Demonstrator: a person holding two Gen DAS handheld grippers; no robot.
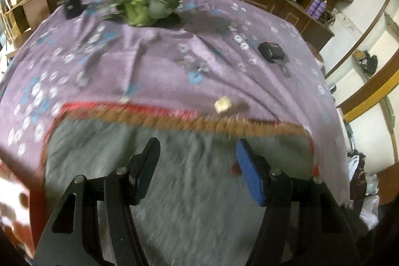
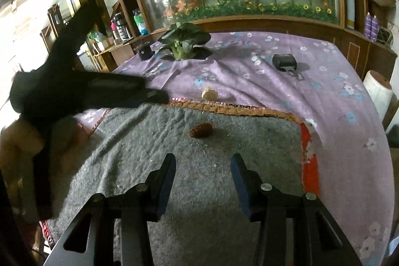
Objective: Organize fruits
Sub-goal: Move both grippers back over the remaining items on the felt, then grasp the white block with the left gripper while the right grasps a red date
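Purple flowered bedsheet (image 2: 261, 91) carries our grey mat (image 2: 199, 166); a reddish-brown fruit (image 2: 200, 130) lies there, both our left gripper (image 1: 198, 166) and right gripper (image 2: 202, 178) fingers apart, empty.

A: Your grey mat (image 2: 154, 166) looks like coarse, fuzzy felt, matt all over, edged with a braided tan trim (image 2: 239, 110).

B: And the purple sheet (image 2: 249, 81) under it?

A: Thin printed cloth, smooth but creased. Your pads (image 2: 240, 181) are blue, finely textured rubber on matt black arms with shiny metal pins (image 2: 265, 187). The headboard (image 2: 299, 25) is glossy varnished wood.
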